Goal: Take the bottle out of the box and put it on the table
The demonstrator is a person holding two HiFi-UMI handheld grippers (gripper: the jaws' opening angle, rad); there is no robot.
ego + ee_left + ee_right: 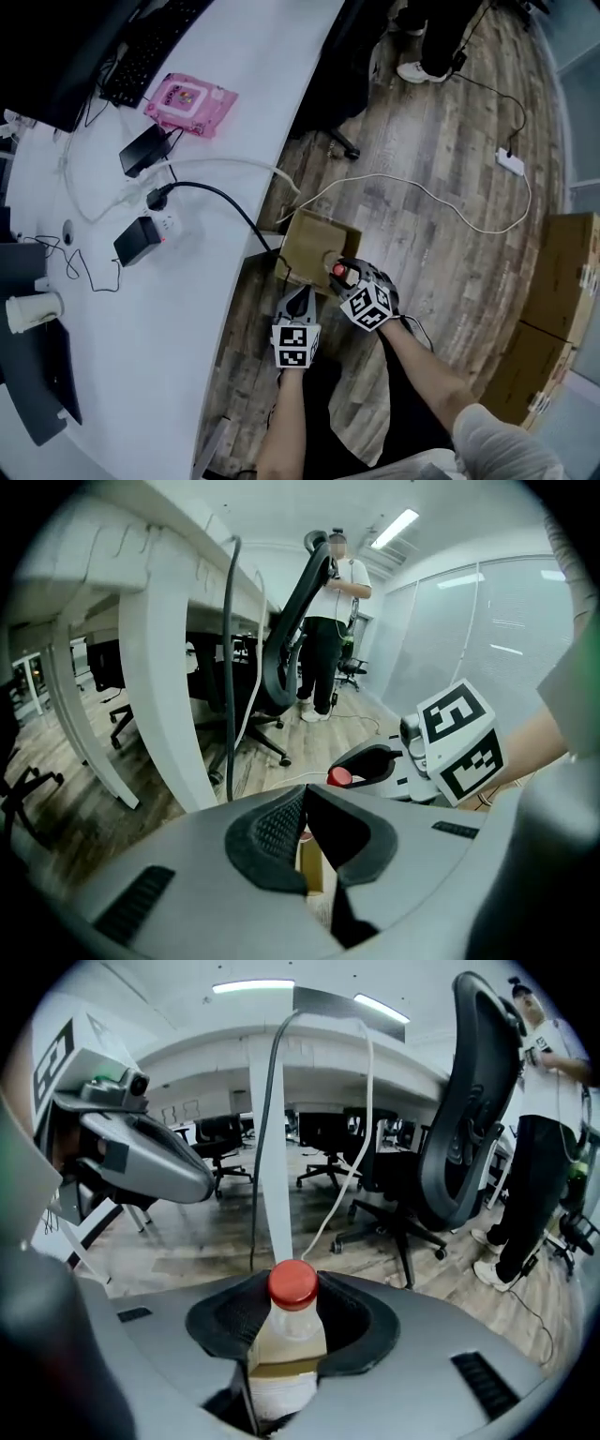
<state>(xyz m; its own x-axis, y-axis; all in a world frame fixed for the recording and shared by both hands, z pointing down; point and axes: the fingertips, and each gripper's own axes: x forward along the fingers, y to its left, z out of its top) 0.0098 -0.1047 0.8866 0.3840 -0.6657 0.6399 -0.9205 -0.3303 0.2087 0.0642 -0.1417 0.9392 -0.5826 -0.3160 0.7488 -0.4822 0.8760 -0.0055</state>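
Right gripper (349, 277) grasps the red-capped bottle (291, 1335); left gripper (305, 803) sits clenched, empty. Keep it upright, swinging past the box (314, 246) to the table (234, 112) at ten o'clock.

Head view steeply down on table (234, 112); gripper views low, along jaws, both toward one chair (281, 658).

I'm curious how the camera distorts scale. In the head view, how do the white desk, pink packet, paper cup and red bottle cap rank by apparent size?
1. White curved desk
2. Pink plastic packet
3. White paper cup
4. Red round bottle cap
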